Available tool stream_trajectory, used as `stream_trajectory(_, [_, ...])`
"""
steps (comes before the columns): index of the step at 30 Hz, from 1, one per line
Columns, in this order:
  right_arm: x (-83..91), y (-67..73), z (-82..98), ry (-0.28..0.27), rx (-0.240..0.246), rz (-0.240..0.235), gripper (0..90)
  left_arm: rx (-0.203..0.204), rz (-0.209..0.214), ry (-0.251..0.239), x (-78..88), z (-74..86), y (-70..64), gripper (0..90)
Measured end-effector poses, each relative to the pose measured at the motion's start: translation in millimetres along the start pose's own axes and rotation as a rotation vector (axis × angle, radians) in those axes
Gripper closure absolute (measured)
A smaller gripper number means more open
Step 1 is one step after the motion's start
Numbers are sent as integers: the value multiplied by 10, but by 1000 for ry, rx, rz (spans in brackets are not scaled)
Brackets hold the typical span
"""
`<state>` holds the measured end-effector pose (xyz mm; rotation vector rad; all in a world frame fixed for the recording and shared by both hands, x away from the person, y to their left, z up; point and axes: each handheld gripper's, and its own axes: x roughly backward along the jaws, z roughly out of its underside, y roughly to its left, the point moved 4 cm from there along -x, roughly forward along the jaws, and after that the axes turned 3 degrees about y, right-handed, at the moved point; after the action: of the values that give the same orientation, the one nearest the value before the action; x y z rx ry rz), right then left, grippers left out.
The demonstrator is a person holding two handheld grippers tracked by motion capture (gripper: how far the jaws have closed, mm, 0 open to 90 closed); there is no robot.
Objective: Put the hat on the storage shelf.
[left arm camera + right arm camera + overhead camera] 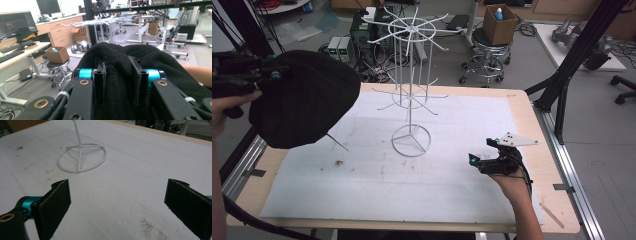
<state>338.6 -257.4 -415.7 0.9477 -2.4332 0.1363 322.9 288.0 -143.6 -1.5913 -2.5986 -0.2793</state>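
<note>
Your left gripper (276, 75) holds a black knit hat (304, 100) in the air, up and well to the left of the white wire rack (411, 85). In the left gripper view the fingers (100, 75) are pinched onto a fold of the hat (120, 62), with the knit bunched between them. The rest of the hat hangs free below and to the side.

Your right gripper (492, 159) sits low over the counter (522, 107), to the right of the rack's ring base and apart from it. In the right gripper view its fingers (53, 200) stand wide apart with nothing between them; the rack base (81, 157) lies ahead on the white mat (125, 195).

Judging by the layout, the job is to hang the hat on one of the rack's arms.

Risks from here:
- The rack looks light and thin. A sideways push from the hat or the gripper could tip or slide it. The free right gripper is near enough to steady the base.
- The grip takes only a fold of knit. It could slip out if the hat snags on an arm tip and you pull.
- The loose hat hides the arms from you as you close in, so you may catch the wrong arm or miss.
- The upper arms stick out far; the cable could hook one.
</note>
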Motion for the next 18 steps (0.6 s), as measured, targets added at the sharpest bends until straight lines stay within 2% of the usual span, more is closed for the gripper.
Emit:
stream_trajectory(4, [3,-4,0,-2,-1,-2,59,25,-3,-32,-30,-120,97,695])
stream_trajectory(9, [8,-7,3,-2,2,-5,59,42,-22,-41,-49,-247,218,695])
stream_trajectory(18, [-13,11,5,7,3,-6,59,49,-20,-80,-92,-368,280,696])
